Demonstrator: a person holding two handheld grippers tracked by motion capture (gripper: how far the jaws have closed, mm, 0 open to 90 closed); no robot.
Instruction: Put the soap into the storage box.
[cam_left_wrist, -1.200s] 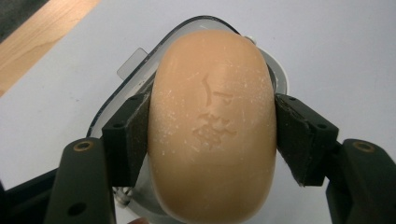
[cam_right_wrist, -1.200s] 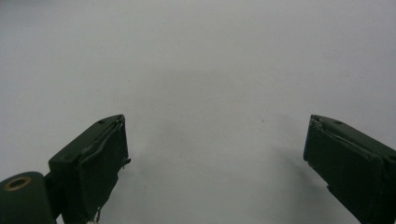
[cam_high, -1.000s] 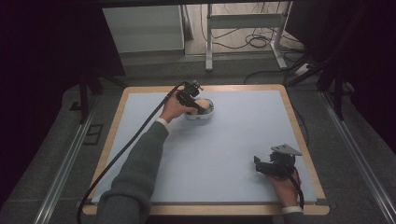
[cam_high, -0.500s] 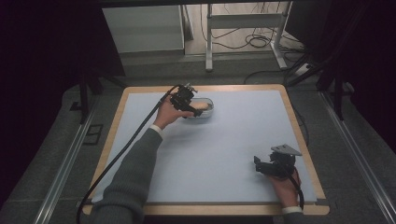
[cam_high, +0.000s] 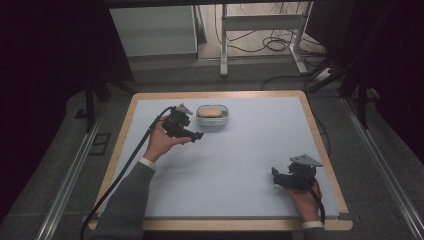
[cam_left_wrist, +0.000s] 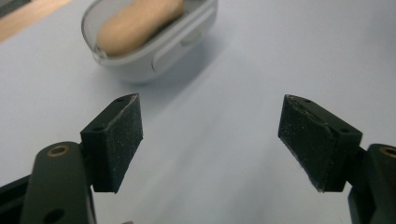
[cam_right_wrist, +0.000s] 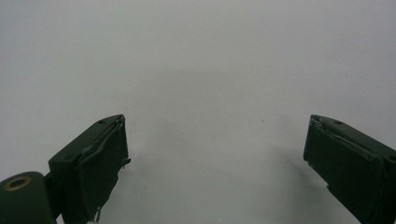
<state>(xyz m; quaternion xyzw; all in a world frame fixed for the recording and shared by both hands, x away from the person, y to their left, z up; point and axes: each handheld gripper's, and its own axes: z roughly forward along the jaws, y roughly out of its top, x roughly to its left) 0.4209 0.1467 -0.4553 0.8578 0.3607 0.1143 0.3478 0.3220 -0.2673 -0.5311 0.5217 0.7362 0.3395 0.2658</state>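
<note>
Bread roll (cam_high: 210, 112) sits in its clear tray (cam_high: 223, 120) near the table's far edge, just right of my spread, empty left gripper (cam_high: 195, 135), long axis along that edge, while my right gripper (cam_high: 274, 176) rests open near the front-right corner.

Dim room: the high view is dark at its edges, with only the pale desk (cam_high: 225, 165) moderately lit. The gripper views are soft, with the near black fingers (cam_left_wrist: 116, 140) slightly blurred and faint shadows under them
</note>
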